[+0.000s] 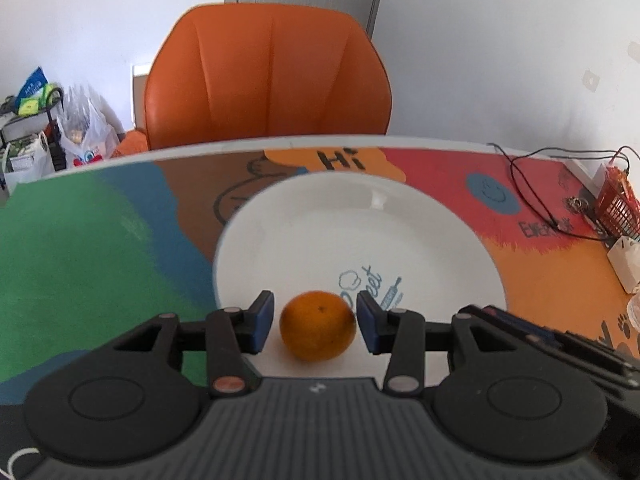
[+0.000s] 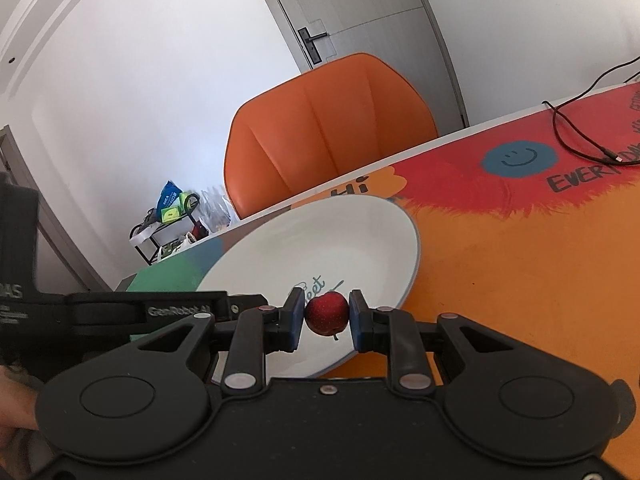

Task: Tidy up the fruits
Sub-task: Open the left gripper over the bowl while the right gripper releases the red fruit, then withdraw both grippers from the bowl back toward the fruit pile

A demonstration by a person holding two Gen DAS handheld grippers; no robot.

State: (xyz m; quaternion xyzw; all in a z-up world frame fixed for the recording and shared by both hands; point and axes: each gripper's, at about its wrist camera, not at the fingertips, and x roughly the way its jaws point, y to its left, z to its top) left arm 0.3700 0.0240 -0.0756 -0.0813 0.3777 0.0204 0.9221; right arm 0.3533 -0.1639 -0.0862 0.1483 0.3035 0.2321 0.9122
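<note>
Both fingers bracket fruit: left [image 1: 315, 322] loosely around orange [image 1: 318, 325], right [image 2: 325, 317] clamping red fruit [image 2: 327, 313].

An orange chair [image 1: 268, 80] stands at centre before white walls [image 1: 500, 52]; a grey door [image 2: 360, 12] above, a cluttered rack [image 1: 28, 120] at left.

- One white plate [image 1: 400, 220] with blue lettering, on the colourful table mat [image 1: 80, 260].
- One orange [image 1: 318, 325], near the plate's front edge.
- One small red fruit [image 2: 327, 313].
- Two grippers: the left gripper [image 1: 316, 322] and the right gripper [image 2: 325, 316].
- One orange chair [image 1: 268, 80] behind the table's far edge.
- One red basket [image 1: 618, 208] at the table's right edge.
- One black cable [image 1: 532, 196] near the far right corner.
</note>
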